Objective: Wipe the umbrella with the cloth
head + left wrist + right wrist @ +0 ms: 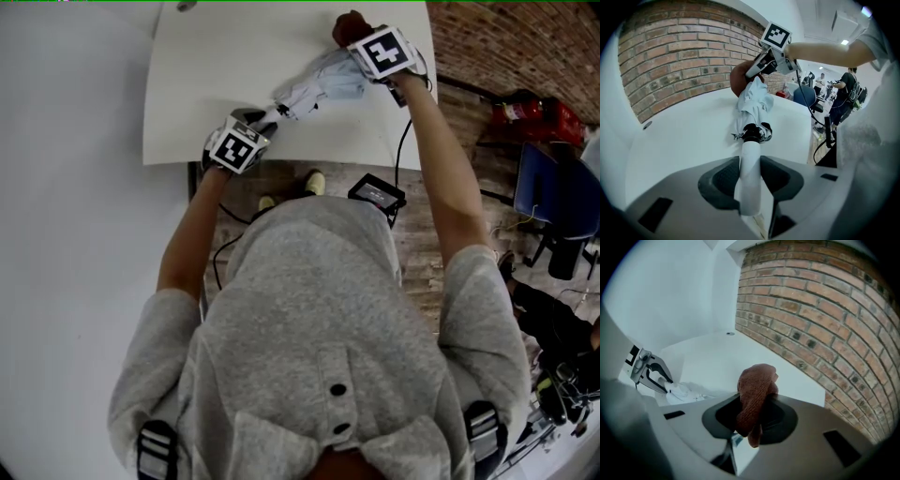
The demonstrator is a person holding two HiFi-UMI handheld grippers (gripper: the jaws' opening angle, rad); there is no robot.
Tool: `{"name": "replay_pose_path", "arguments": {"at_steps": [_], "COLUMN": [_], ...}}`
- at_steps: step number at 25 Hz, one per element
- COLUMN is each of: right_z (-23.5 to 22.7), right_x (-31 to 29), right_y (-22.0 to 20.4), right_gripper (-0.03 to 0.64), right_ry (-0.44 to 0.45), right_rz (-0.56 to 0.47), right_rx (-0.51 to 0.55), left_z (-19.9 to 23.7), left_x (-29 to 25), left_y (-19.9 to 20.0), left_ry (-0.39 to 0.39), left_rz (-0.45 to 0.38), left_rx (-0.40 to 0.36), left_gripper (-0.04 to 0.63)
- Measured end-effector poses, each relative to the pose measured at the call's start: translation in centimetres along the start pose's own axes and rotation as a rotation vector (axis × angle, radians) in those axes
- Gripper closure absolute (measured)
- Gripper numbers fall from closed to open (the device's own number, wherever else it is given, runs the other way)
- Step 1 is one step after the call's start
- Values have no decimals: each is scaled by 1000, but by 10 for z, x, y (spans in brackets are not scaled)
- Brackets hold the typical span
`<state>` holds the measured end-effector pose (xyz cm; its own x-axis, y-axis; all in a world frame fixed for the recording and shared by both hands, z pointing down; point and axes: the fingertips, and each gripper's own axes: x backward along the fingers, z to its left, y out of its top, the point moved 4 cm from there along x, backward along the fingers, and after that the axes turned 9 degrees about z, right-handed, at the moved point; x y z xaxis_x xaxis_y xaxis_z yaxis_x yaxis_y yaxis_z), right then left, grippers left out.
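A folded pale umbrella (319, 86) lies across the white table (206, 84), its white handle (751, 173) pointing at me. My left gripper (255, 124) is shut on that handle, near the table's front edge. My right gripper (361, 42) is shut on a rust-brown cloth (753, 399), which bulges out between the jaws. In the head view the cloth (345, 26) rests at the umbrella's far end. The left gripper view shows the umbrella canopy (752, 105) running up to the cloth (738, 79) and the right gripper (757, 70).
A brick wall (825, 324) runs behind the table's right side. A small dark fitting (186, 6) sits at the table's far edge. Below the table lie cables and a black box (377, 195) on the floor. Bags and chairs (553, 202) stand at the right.
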<state>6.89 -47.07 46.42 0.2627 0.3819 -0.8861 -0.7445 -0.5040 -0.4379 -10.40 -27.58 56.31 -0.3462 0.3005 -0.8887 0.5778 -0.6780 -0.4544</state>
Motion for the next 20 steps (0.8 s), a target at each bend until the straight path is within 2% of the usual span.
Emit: {"name": "replay_pose_path", "arguments": {"at_steps": [3, 13, 17, 20], "right_z": [24, 74, 95, 115], "right_x": [-9, -21, -28, -30], "right_y": [4, 8, 9, 17], "right_gripper": [532, 532, 532, 532], "right_ry": [54, 117, 170, 251], "right_rz": [33, 182, 195, 182], "right_rx": [37, 117, 154, 135], "left_z": [-1, 2, -1, 0], "left_x": [1, 1, 0, 2], "left_y": [-1, -5, -2, -3], "left_ry": [2, 2, 1, -3], "left_rz": [0, -5, -13, -13], "left_rx": [2, 9, 4, 4], "left_gripper": [446, 446, 446, 446]}}
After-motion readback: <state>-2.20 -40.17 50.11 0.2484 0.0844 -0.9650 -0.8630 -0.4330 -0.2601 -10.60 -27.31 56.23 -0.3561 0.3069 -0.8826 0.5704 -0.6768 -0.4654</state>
